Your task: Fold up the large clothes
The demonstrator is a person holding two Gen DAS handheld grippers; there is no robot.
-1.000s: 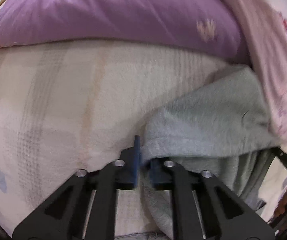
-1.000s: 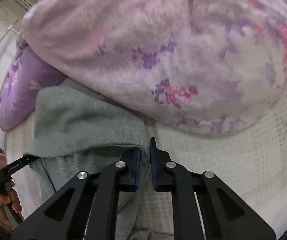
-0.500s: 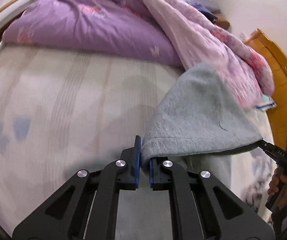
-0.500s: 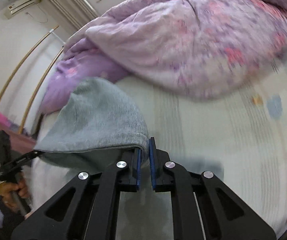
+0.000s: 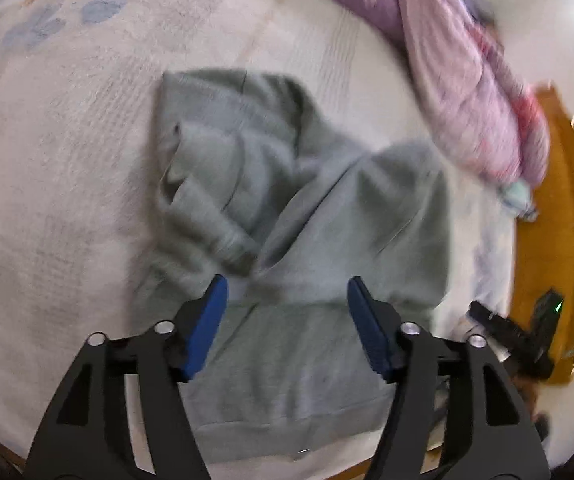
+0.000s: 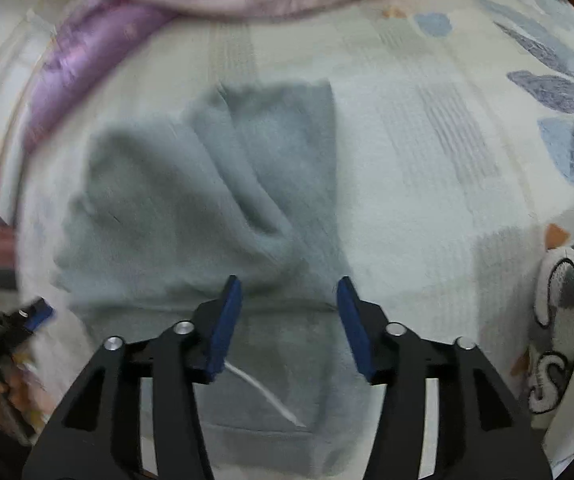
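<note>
Left wrist view: left gripper spread wide, empty, above grey sweatshirt lying rumpled on bed. Right gripper likewise apart, empty. Fold looked laid, untidy. Next: likely smoothing, regrasping near hem for another fold.

The left tool hangs over the grey garment with its blue pads spread wide and nothing between them. The garment lies crumpled on the pale bed, reaching the bed's near edge. A pink and purple quilt is heaped along the far edge. The right tool shows at the right edge.
</note>
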